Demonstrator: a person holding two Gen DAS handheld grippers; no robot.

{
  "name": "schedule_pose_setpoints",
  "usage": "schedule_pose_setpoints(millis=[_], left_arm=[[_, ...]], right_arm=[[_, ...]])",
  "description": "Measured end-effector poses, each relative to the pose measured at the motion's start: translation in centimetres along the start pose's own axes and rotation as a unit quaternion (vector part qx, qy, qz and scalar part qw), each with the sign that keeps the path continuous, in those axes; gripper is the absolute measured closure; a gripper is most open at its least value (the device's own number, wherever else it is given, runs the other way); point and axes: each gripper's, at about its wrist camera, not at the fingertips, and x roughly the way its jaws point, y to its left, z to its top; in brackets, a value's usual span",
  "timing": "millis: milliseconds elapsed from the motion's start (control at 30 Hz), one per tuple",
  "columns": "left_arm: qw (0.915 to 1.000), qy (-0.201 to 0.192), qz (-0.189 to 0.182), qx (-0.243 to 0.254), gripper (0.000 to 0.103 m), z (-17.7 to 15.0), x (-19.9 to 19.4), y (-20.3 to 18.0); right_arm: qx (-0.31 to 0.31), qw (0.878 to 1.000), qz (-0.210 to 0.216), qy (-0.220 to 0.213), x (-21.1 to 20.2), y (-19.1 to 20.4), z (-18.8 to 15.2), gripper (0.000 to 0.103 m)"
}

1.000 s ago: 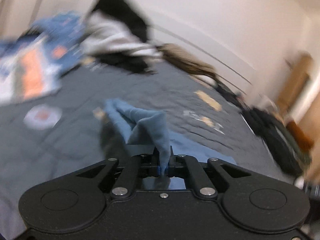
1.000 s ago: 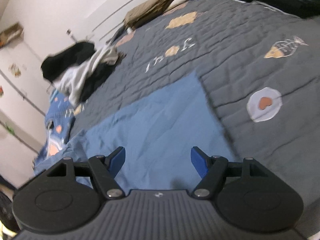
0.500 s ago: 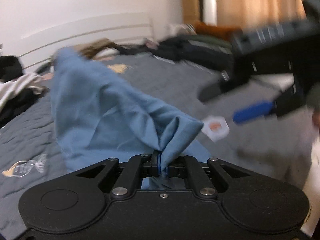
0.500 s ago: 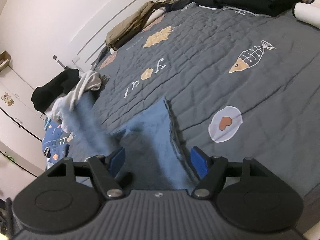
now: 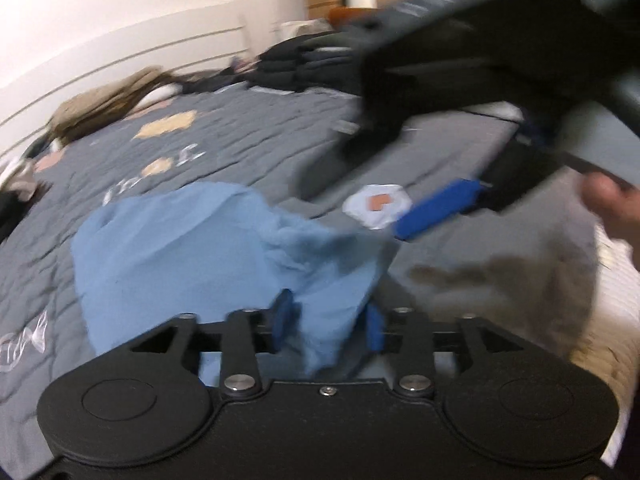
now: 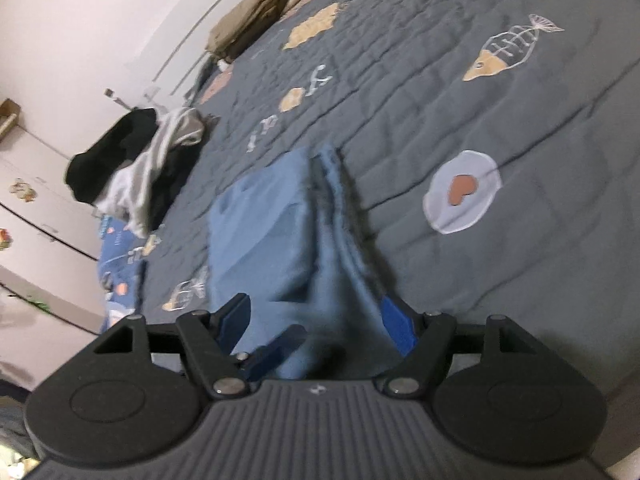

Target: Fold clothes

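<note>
Released now, the blue cloth (image 5: 180, 256) sits between the left gripper's (image 5: 329, 322) spread jaws (right gripper (image 6: 316, 320) also spread) on the quilt (image 6: 500, 128).

A bedroom in a home: a wide bed (image 6: 520, 240) under a grey quilt (image 6: 440, 92) stitched with fish and fried eggs, a white headboard (image 5: 120, 52) against the wall, heaps of clothes (image 6: 136, 168) lying about, and white cupboards (image 6: 36, 216) with stickers.

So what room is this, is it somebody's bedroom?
Most likely a bedroom. A grey quilt with fish and egg pictures covers a bed, clothes lie in a heap on it, and a white headboard stands against the wall.
</note>
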Motion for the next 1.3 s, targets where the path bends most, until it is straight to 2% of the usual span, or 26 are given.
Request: schedule_pose_setpoints(millis=[133,467,700,867,1067,1300], left_arm=[[0.9995,-0.011,-0.008,0.028,0.055,-0.1,-1.2,-1.0],[0.9925,-0.002,0.081,0.092,0.054,-1.5,-1.7,-0.1],[0.9761,0.005,0.117,0.183,0.05,-2.8,-1.2,-1.8],[0.979,0.007,0.117,0.167,0.049,-2.9,-1.4,-1.2],[0.9815,0.007,0.116,0.152,0.049,-2.9,-1.7,-0.5],[0.9803,0.007,0.118,0.158,0.049,-3.1,-1.6,-0.7]], right_arm=[[-0.04,0.999,-0.019,-0.012,-0.7,1.2,-0.1,0.031],[-0.055,0.997,-0.043,0.019,1.4,1.3,-1.3,0.031],[-0.029,0.999,-0.026,0.021,1.8,1.7,-1.8,0.031],[0.016,1.0,-0.008,0.019,1.7,0.8,-1.5,0.031],[0.016,0.997,-0.034,0.063,1.9,0.4,-1.6,0.031],[0.063,0.996,0.002,0.056,2.8,-0.5,-2.3,0.033]])
